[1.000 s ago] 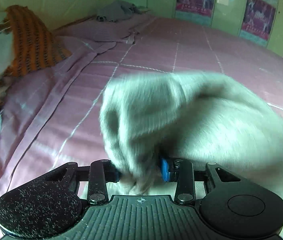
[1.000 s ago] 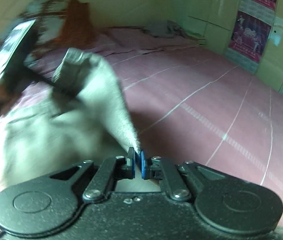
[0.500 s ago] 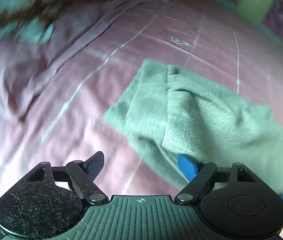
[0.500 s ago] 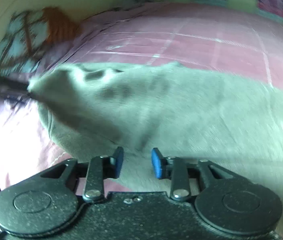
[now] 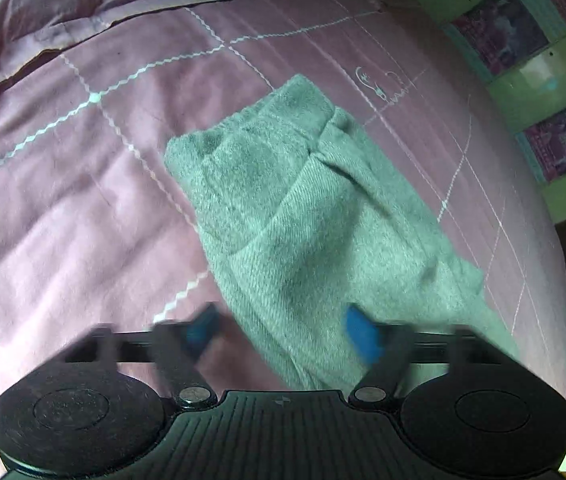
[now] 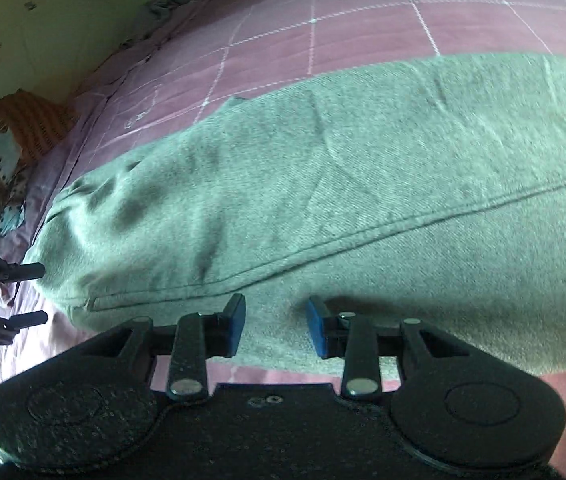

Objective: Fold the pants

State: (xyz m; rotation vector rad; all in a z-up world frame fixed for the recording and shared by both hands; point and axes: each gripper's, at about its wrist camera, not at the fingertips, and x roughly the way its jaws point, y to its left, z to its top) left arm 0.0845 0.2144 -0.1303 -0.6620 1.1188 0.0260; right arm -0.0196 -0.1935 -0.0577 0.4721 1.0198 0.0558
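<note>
Pink checked bedspread (image 5: pixel 83 208) carrying grey pants (image 5: pixel 303 220), laid flat and doubled lengthwise ready for further folding; left gripper (image 5: pixel 279 330) and right gripper (image 6: pixel 275 324) both with jaws apart, holding nothing, poised at its near edge.

Each camera sits just behind its own tongs and looks down along them at the bed (image 5: pixel 83 208). The left camera faces the pants (image 5: pixel 303 220) from close by. The right camera is closer still. Both see the pants; the left tongs (image 6: pixel 3 292) show at 9 o'clock in the right view.
</note>
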